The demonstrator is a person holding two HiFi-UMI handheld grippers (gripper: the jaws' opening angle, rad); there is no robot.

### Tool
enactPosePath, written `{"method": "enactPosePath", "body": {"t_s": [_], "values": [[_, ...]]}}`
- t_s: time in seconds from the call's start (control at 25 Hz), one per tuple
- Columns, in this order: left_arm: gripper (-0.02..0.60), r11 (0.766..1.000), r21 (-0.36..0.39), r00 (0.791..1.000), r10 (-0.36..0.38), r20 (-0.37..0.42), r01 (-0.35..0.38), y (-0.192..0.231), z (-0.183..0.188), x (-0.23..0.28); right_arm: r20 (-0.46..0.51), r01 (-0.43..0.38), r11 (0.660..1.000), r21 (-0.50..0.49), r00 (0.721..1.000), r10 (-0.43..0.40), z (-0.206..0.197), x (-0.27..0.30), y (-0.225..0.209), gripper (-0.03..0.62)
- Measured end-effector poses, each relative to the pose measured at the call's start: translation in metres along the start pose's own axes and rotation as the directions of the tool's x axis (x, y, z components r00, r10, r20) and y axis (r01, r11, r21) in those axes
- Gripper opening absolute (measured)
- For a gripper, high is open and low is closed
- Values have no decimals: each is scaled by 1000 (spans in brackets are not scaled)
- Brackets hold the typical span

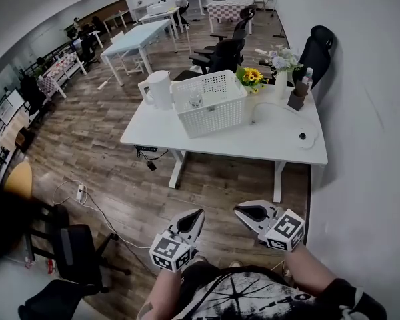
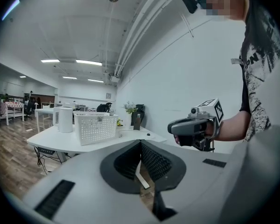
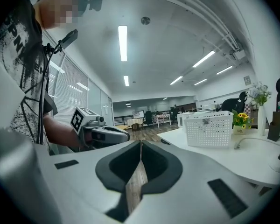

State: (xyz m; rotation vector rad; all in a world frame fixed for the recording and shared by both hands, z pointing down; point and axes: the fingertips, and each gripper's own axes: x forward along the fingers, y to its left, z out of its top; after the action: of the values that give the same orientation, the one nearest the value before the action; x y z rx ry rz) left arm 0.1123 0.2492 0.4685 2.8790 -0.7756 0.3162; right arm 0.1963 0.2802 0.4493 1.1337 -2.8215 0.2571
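Head view, lower middle of the frame: you hold your left gripper (image 1: pixel 195 217) and your right gripper (image 1: pixel 243 212) side by side just in front of your body, marker cubes toward you and noses pointing up the frame. They hang over bare wooden floor (image 1: pixel 120 172) and touch nothing. The left gripper view shows its two ribbed pads pressed together at the tip with nothing between them. The right gripper view shows the same: jaws closed on each other and empty, with only a sliver of floor in the slot below.

To the lower left, well apart from both grippers, stands a dark office chair (image 1: pixel 67 252).

Up the frame from both noses is the white table (image 1: pixel 253 145). Its near edge runs left to right across the picture. Your right gripper sits a little closer to that edge than your left, which hangs lower and further left.

On the table's left half stands the white basket (image 1: pixel 210 105), a perforated, open-topped box. Its long axis runs across the frame, tilted slightly up to the right. It lies straight ahead, nearly in line with the gap between your grippers. Something small and clear lies inside, too small to name.

Just left of the basket is a white jug (image 1: pixel 159 89). Behind its right corner are sunflowers (image 1: pixel 252 77), and further right a white vase (image 1: pixel 281 82) of pale flowers.
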Motion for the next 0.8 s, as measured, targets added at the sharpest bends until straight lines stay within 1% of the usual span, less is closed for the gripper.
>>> {"method": "enactPosePath", "body": {"t_s": [0.16, 0.44, 0.56, 0.8], "values": [[11, 1000, -4, 1000, -12, -7, 12, 3, -2, 8, 3, -2, 1000, 5, 1000, 2, 0, 3, -6, 23], [10, 999, 3, 999, -49, -6, 49, 26, 0, 28, -7, 34, 999, 5, 999, -34, -3, 20, -28, 23], [10, 998, 4, 998, -64, -5, 64, 43, 4, 37, -12, 50, 999, 1, 999, -50, 1, 34, -40, 23], [10, 996, 7, 996, -89, -4, 89, 89, 10, 53, -20, 76, 997, -5, 997, -76, 8, 73, -67, 23]]}}
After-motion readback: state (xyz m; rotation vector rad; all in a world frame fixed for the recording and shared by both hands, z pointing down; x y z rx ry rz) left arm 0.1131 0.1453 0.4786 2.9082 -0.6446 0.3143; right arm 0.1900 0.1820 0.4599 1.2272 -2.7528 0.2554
